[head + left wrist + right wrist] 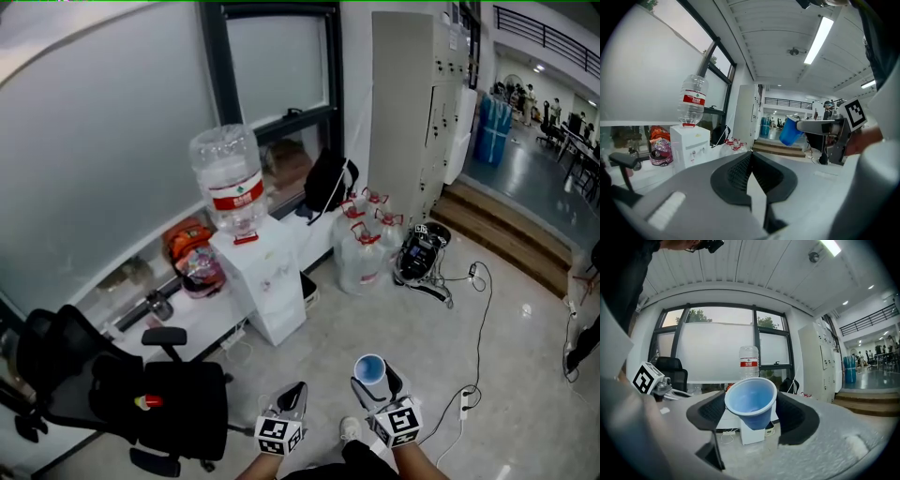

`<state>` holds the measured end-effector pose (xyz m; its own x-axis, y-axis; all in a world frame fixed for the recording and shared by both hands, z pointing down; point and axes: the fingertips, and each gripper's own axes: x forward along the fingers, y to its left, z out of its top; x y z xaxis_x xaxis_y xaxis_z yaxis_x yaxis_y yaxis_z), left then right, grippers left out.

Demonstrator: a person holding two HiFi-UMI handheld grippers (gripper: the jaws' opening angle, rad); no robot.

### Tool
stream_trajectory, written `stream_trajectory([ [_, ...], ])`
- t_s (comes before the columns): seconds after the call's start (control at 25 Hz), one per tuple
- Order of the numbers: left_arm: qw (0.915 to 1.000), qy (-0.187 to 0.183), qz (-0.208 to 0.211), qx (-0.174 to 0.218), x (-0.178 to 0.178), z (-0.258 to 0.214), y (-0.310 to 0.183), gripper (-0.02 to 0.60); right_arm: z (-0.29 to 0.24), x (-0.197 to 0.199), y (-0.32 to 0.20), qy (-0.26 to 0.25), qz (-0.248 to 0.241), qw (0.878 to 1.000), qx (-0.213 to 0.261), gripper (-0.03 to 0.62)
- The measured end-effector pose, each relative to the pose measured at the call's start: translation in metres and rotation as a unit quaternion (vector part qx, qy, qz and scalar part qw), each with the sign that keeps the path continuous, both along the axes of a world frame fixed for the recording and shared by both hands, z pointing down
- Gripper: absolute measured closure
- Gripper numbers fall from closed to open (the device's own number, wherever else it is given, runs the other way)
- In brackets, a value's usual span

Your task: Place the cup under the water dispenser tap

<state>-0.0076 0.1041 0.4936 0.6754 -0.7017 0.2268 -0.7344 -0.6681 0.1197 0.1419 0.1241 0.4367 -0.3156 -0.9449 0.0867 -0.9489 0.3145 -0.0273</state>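
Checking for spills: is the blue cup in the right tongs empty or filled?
Empty: the right gripper view looks into the blue cup, held by the right tongs, and shows only its bare bottom.

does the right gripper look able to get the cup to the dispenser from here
Likely yes, once closer: bare floor lies between the cup and the dispenser; the chair stands aside.
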Motion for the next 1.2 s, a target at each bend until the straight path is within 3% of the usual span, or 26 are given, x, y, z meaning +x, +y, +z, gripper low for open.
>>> stream_trajectory([
  [0.4,0.9956,-0.016,-0.091,0.013,-0.011,-0.012,-0.086,0.565,0.0,0.014,-0.093,0.005,-0.071,0.997,0.0,0.26],
  [0.56,0.9891,-0.018,-0.146,0.011,-0.029,-0.014,-0.111,0.565,0.003,0.016,-0.123,0.004,-0.102,0.995,-0.001,0.26],
  [0.76,0.9825,-0.026,-0.184,0.015,-0.037,-0.019,-0.131,0.565,0.005,0.017,-0.156,0.003,-0.139,0.99,-0.005,0.26],
  [0.96,0.9665,-0.018,-0.256,0.013,-0.075,-0.02,-0.14,0.565,0.005,0.011,-0.177,0.012,-0.171,0.985,-0.002,0.258],
  [1.2,0.9621,-0.018,-0.272,0.009,-0.088,-0.016,-0.151,0.565,0.013,-0.003,-0.208,0.005,-0.178,0.984,-0.013,0.258],
])
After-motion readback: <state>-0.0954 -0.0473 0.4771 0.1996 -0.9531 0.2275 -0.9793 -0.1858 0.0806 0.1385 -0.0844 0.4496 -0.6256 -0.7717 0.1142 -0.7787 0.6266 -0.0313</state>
